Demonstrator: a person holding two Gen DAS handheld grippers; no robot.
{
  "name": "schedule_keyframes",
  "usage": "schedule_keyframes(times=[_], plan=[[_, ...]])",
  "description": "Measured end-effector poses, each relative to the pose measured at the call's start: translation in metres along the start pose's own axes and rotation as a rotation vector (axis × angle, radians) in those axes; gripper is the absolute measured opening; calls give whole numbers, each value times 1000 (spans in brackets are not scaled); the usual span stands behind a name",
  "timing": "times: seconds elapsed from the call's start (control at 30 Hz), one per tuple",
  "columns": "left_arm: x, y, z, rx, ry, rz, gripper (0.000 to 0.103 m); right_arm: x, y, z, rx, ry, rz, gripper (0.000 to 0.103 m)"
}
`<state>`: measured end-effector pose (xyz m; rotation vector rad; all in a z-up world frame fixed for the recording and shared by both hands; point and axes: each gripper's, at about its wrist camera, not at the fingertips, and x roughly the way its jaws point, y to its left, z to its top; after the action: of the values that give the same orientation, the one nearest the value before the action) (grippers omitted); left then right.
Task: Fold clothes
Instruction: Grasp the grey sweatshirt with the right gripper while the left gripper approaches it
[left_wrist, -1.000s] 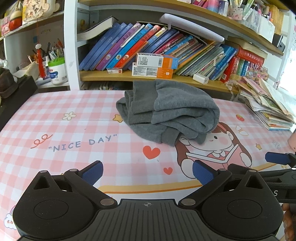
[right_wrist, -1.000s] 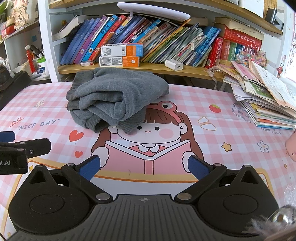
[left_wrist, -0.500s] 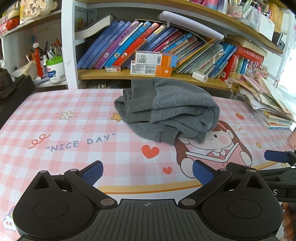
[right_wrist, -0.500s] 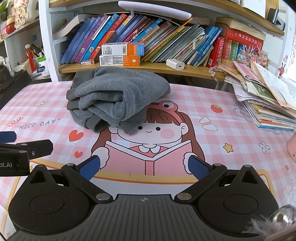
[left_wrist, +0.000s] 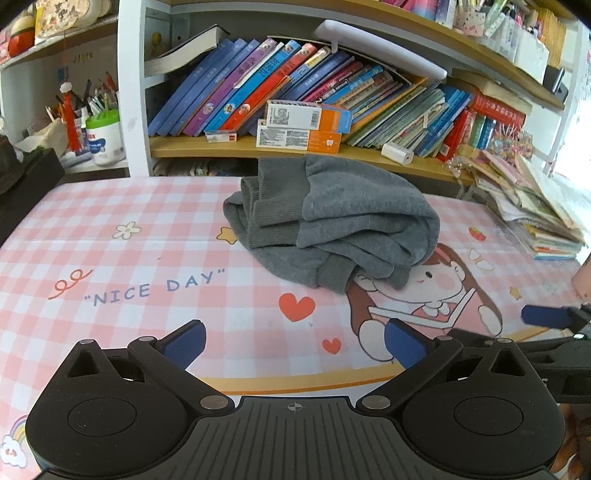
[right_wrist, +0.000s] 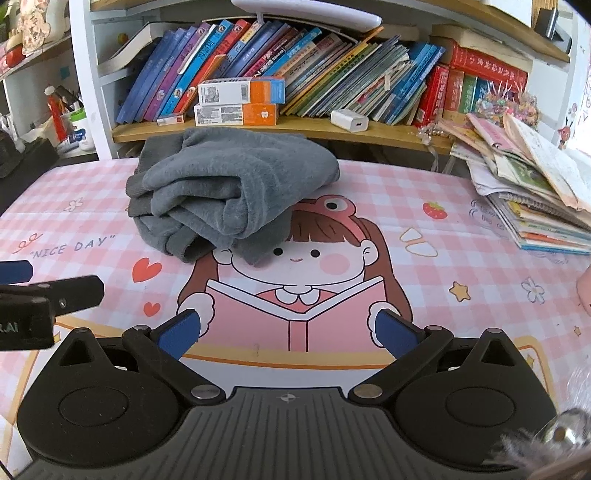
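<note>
Lying in a loose, rounded bundle at the far middle of the table, a grey sweatshirt (left_wrist: 332, 221) is seen doubled over itself in several soft layers, a ribbed cuff and hem showing at its left and near edges. Its fleece looks thick and matte, with bulging rolls rather than flat creases. The heap is neither spread flat nor squared off, so a garment waiting to be laid out and one roughly gathered are both fitted by the scene.

Whatever handling comes next is judged best done by pinching a ribbed edge rather than the bulky middle, since the thick knit is likely to slip and drag its lower layers along.

A glossy pink checked table mat (left_wrist: 110, 258), printed with "NICE DAY" and a cartoon girl reading, is spread beneath the sweatshirt. Near the camera, the left gripper (left_wrist: 295, 341) and the right gripper (right_wrist: 288, 328) are held low over the mat, well apart from the cloth, jaws spread wide and nothing between their blue pads.

A wooden bookshelf (right_wrist: 295, 123) packed with leaning books is seen behind, and a slumped stack of magazines (right_wrist: 535, 199) at the right.
</note>
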<state>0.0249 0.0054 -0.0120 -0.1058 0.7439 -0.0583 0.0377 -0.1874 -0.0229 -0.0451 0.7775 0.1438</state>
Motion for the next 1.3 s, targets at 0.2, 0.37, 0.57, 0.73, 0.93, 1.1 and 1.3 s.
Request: schedule_keyframes(times=[0.2, 0.37, 0.57, 0.73, 0.93, 1.1, 1.3], plan=[[3, 7, 4, -19, -10, -5, 103, 6, 2, 3, -14, 11, 23, 102], [10, 14, 6, -64, 16, -27, 103, 13, 4, 13, -60, 1, 37, 99], [14, 23, 8, -104, 2, -10, 103, 26, 9, 44, -138, -54, 51, 94], [19, 31, 8, -129, -1, 13, 103, 42, 17, 83, -227, -99, 71, 89], [23, 41, 8, -170, 3, 29, 103, 77, 40, 117, -376, -74, 105, 87], [24, 47, 7, -187, -3, 54, 103, 105, 40, 118, -370, 0, 122, 56], [18, 55, 8, -226, -17, 70, 103, 85, 27, 107, -262, 35, 208, 12]])
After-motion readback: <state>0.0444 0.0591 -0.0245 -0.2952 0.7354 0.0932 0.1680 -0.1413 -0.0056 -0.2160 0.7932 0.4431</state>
